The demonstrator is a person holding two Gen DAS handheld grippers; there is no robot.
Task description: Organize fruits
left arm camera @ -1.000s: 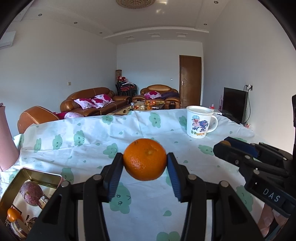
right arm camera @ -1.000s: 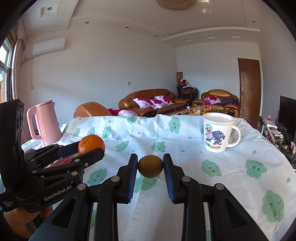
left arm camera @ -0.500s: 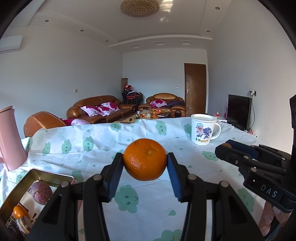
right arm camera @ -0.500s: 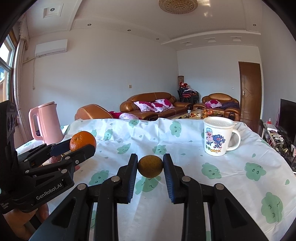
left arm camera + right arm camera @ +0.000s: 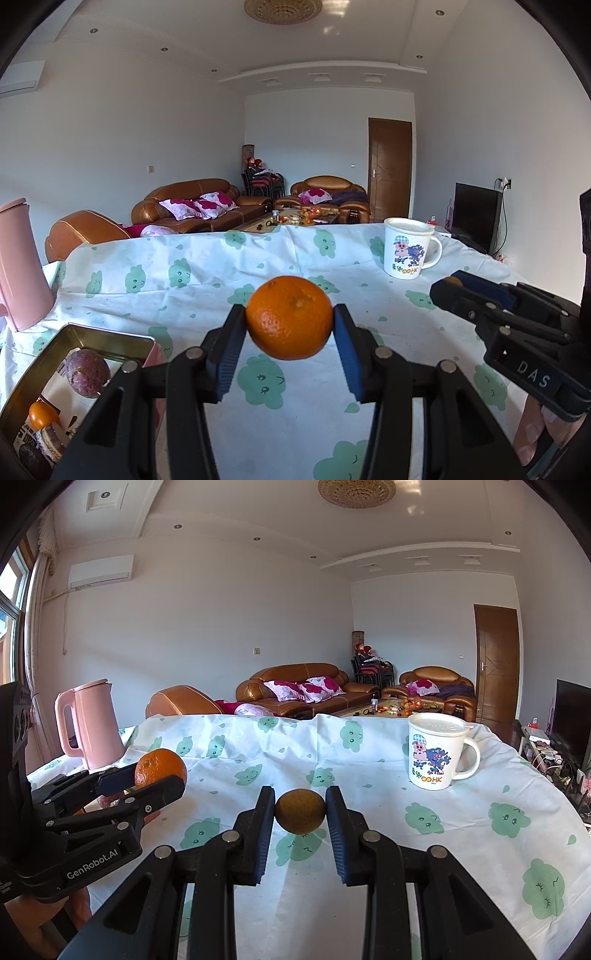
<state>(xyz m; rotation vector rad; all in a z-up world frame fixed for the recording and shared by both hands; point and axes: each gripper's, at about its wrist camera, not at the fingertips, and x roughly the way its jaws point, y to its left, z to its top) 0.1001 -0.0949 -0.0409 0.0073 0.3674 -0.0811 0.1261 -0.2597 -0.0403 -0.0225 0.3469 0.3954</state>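
Observation:
My left gripper [image 5: 290,325] is shut on an orange [image 5: 289,317] and holds it above the table. The orange also shows in the right wrist view [image 5: 159,768], at the left. My right gripper [image 5: 300,812] is shut on a small brown-green round fruit [image 5: 300,811], also above the table. The right gripper shows in the left wrist view [image 5: 458,291], at the right. A gold metal tin [image 5: 107,336] lies at the lower left of the left wrist view, with a purple fruit [image 5: 88,373] and a small orange fruit [image 5: 43,414] in it.
A white cartoon mug [image 5: 436,751] stands on the table at the far right. A pink kettle [image 5: 90,723] stands at the far left. The table [image 5: 258,746] has a white cloth with green prints. Sofas and a door lie beyond.
Both grippers have tilted up and drawn back a little, each still holding its fruit. The tin and the kettle have come further into the left wrist view.

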